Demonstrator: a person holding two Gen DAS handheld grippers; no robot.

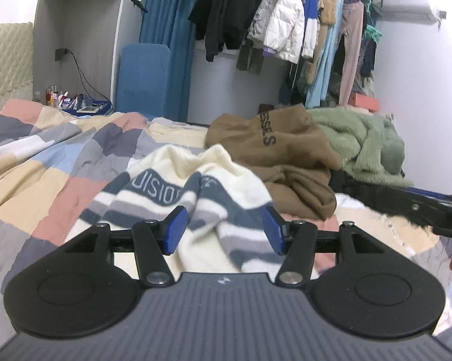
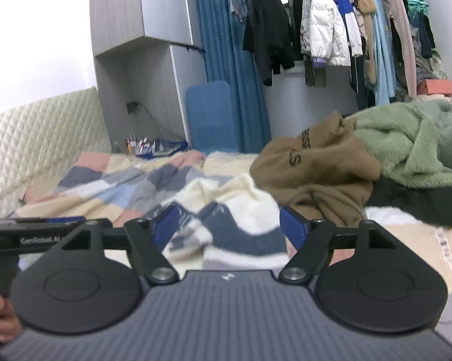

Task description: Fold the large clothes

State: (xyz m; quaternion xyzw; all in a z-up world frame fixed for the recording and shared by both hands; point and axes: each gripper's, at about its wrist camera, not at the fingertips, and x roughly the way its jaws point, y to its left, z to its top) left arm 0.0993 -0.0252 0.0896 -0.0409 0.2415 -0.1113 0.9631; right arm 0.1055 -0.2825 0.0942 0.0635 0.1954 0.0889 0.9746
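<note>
A cream sweater (image 1: pixel 195 180) with navy and grey stripes and lettering lies crumpled on the patchwork quilt (image 1: pixel 60 156). My left gripper (image 1: pixel 225 230) hovers over its near part. The jaws are open and the blue pads are clear of the cloth. In the right wrist view the same sweater (image 2: pixel 241 198) lies under my right gripper (image 2: pixel 229 227). Its jaws stand wide open and hold nothing. Behind the sweater sit a brown hoodie (image 1: pixel 274 144) (image 2: pixel 316 162) with black lettering and a fluffy green garment (image 1: pixel 361 141) (image 2: pixel 406 144).
A dark garment (image 2: pixel 421 201) lies under the green one. A quilted headboard (image 2: pixel 39 138) is at the left, with bottles on a bedside stand (image 1: pixel 72 102). A blue padded board (image 1: pixel 144 81) and a full clothes rail (image 1: pixel 286 15) stand beyond the bed.
</note>
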